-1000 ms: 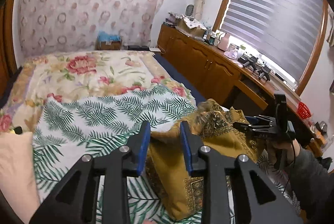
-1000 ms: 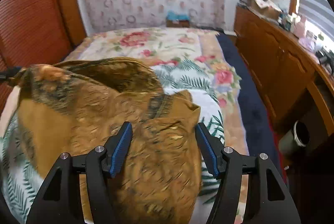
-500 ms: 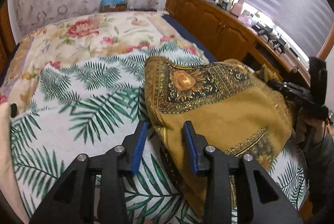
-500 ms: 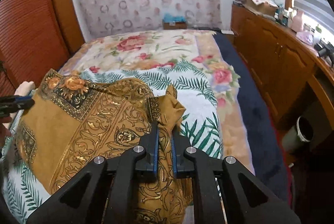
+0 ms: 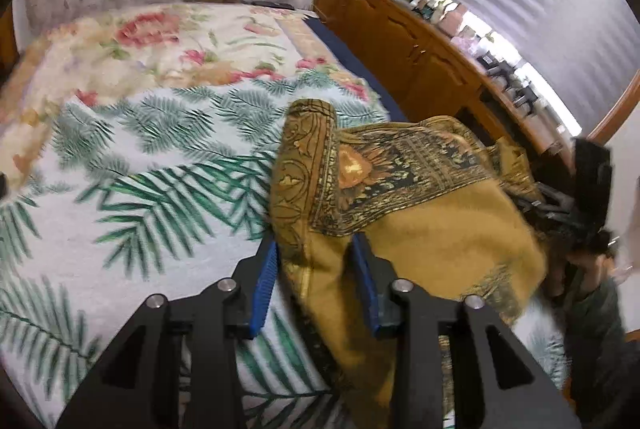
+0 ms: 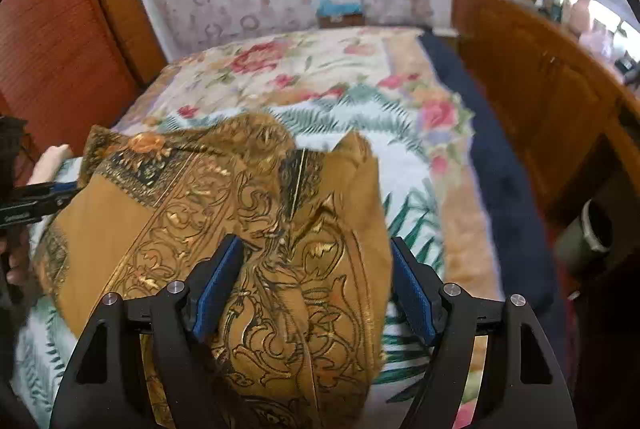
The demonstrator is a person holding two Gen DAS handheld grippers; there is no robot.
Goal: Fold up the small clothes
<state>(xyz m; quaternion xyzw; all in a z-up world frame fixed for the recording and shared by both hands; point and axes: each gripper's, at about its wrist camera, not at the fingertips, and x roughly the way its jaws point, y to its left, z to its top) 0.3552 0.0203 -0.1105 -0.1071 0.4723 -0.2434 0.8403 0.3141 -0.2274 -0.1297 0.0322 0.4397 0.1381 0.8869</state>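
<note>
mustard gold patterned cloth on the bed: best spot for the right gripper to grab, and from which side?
Probably the raised tip of the mustard gold patterned cloth, just ahead of the right gripper, approached from the near side. There the cloth stands up off the palm-leaf bedspread, so the opening fingers could straddle it; the rest lies flat.

A mustard-gold cloth [image 6: 256,213] with black-and-gold scrollwork borders and an orange flower motif lies between the blue-padded black fingers [image 6: 218,289]. Beyond them spreads a white bedspread [image 5: 132,189] printed with green palm fronds, then pink roses.
</note>
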